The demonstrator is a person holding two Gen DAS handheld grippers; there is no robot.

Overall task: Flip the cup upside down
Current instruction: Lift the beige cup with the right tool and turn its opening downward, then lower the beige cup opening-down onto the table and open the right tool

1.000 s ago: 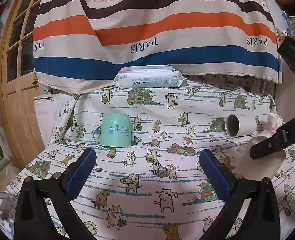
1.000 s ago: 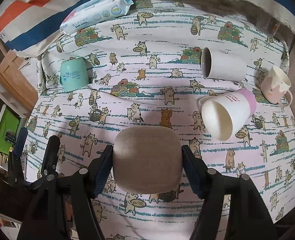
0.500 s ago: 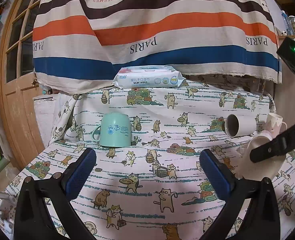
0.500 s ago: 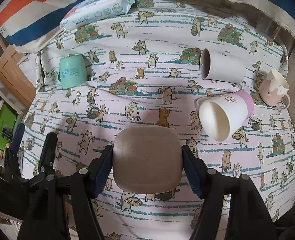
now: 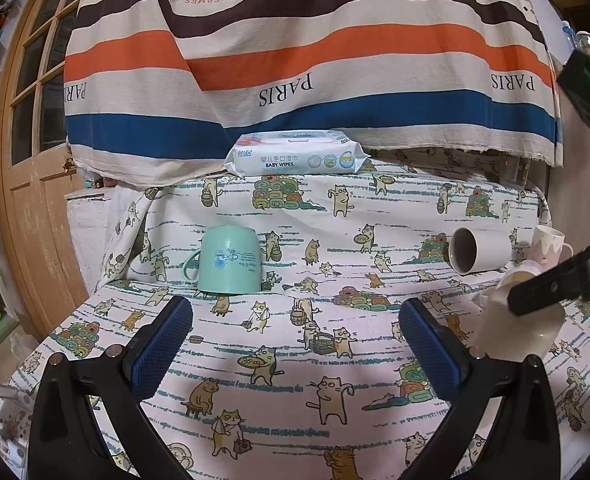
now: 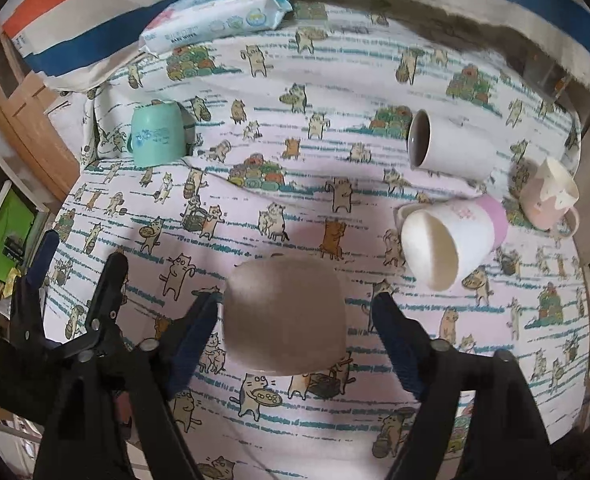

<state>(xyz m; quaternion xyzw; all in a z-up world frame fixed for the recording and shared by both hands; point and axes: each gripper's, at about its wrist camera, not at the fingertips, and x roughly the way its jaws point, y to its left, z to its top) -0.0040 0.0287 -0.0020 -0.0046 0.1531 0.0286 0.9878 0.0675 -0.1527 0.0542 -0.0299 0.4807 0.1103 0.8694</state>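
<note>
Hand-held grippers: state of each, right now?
Left hand-held gripper: open, holding nothing.
Right hand-held gripper: open; the upside-down beige cup sits between its fingers, with a visible gap at one finger.

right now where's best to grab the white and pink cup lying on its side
Take the white and pink cup across its mid-body wall, coming down from above. It lies on its side with both flanks exposed, so a straddling grip likely fits.

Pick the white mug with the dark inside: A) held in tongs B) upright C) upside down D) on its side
D: the white mug lies sideways on the cat-print cloth, its dark open mouth facing the mint cup.
</note>
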